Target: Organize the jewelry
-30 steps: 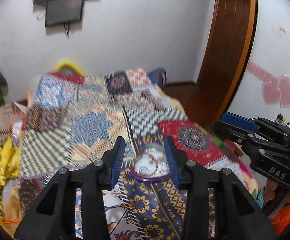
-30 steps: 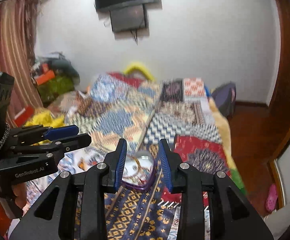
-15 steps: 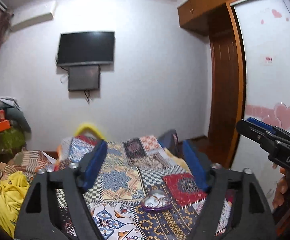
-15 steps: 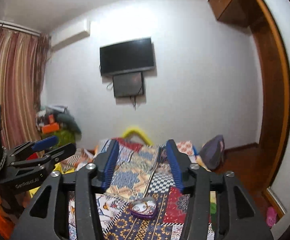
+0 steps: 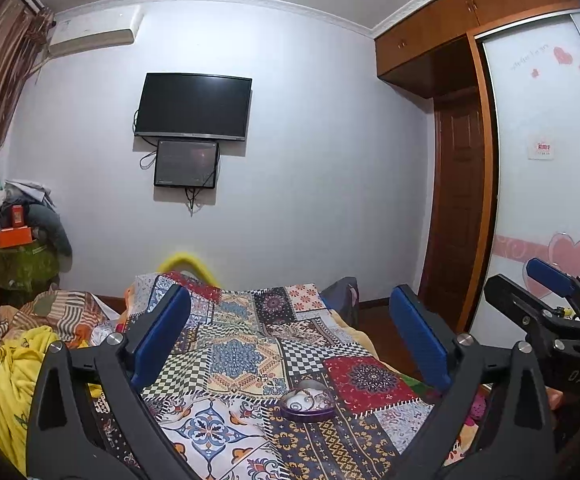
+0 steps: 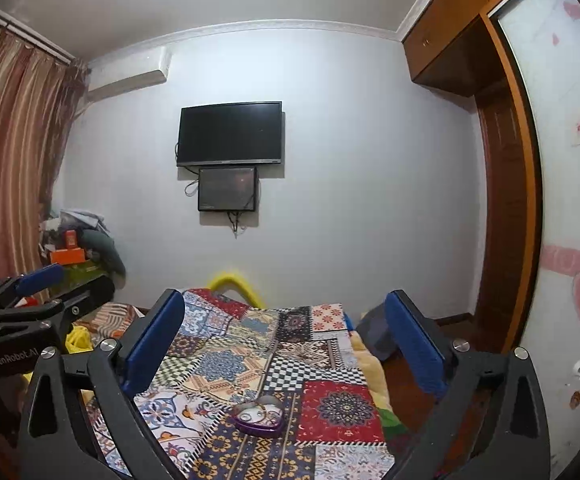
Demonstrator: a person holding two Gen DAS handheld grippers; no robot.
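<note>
A small purple heart-shaped jewelry box (image 5: 307, 401) lies on the patchwork bedspread (image 5: 242, 356), with a white piece and a thin chain inside; it also shows in the right wrist view (image 6: 258, 419). My left gripper (image 5: 290, 344) is wide open and empty, raised well above and behind the box. My right gripper (image 6: 284, 344) is also wide open and empty, held high above the box. Each gripper shows at the edge of the other's view, the right one (image 5: 549, 312) and the left one (image 6: 30, 304).
The bed runs toward a white wall with a black TV (image 5: 193, 107) and a smaller screen below it. A wooden wardrobe and door (image 5: 461, 216) stand at the right. Yellow cloth (image 5: 14, 368) and piled clutter (image 5: 22, 232) lie at the left.
Both grippers have lifted up and back from the jewelry box and opened wide. The box stays on the bedspread and now looks small and far below.
</note>
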